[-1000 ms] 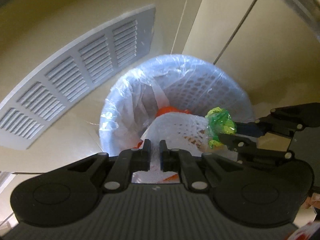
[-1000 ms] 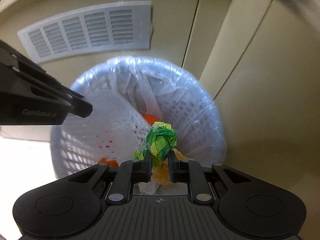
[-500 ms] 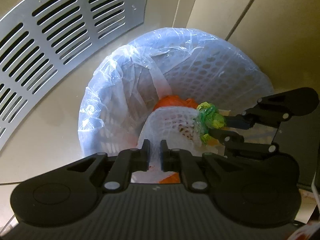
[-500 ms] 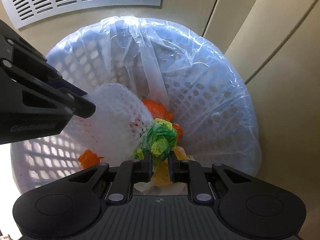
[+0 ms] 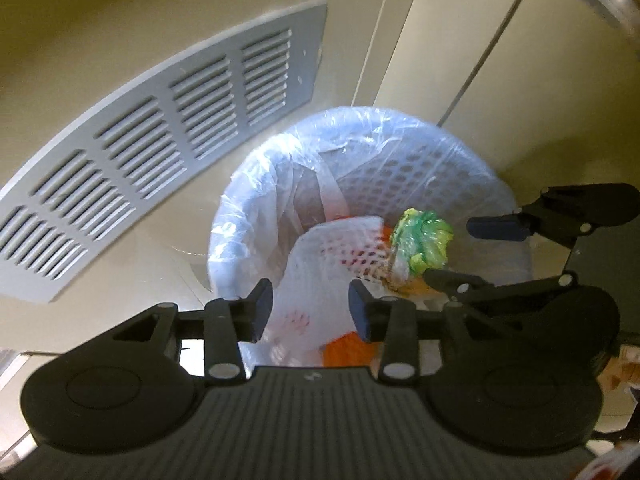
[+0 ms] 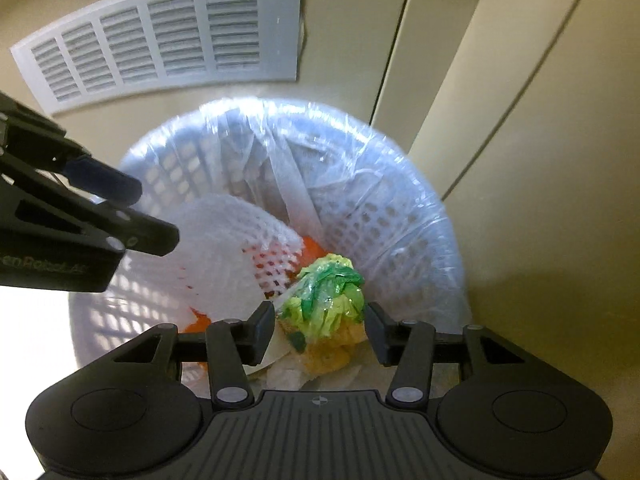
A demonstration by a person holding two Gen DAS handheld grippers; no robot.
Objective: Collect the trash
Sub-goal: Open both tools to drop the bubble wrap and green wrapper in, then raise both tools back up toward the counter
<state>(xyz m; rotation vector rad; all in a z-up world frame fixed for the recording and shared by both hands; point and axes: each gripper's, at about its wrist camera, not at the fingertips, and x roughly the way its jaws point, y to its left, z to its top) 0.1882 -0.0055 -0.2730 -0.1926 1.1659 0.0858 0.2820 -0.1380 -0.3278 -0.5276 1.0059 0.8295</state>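
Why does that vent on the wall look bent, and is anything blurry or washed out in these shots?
Left wrist view: the fisheye lens bows the vent into an arc; the white foam net is smeared. Right wrist view: the vent curves less; the lower-left edge past the basket is blown out white, and the green wrapper is slightly soft.

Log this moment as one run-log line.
phase: release over bin | left gripper: opening, white foam net between fingers | right gripper: opening, green wrapper between fingers | lined basket: below both
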